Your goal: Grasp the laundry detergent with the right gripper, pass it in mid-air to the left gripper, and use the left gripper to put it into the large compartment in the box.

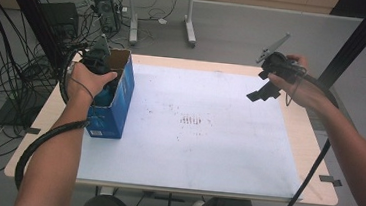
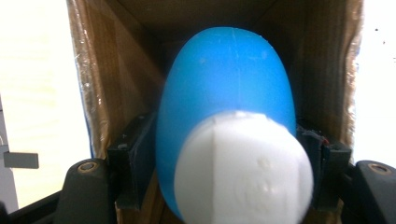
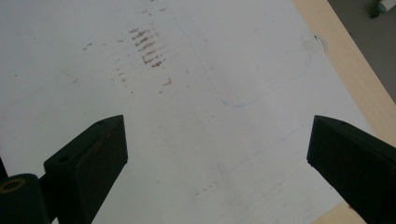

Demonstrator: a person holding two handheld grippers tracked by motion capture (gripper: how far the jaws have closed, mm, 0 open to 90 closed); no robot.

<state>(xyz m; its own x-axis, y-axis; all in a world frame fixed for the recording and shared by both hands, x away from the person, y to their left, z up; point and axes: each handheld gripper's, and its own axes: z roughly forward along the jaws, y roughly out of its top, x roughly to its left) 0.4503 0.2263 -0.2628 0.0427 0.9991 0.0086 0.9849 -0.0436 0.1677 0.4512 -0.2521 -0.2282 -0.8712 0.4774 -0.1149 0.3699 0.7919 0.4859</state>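
1. Blue plastic bottle w/ white cap [image 1: 105, 96] sits inside the one blue cardboard box w/ open top [image 1: 121, 95] at table's left, high view; left gripper [image 1: 97, 60] reaches into it.
2. Left gripper view: bottle [image 2: 224, 93] lies btwn the jaws, brown box walls [image 2: 107, 79] around; can't tell if pads press it.
3. Right gripper view: right gripper [image 3: 217, 144] spread wide, nothing btwn, over one white mat [image 3: 196, 93].

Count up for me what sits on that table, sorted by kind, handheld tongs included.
Open blue cardboard box: 1
Blue plastic bottle with white cap, inside the box: 1
White paper sheet over the tabletop: 1
Black handheld tongs: 2, left tongs and right tongs
Total: 5
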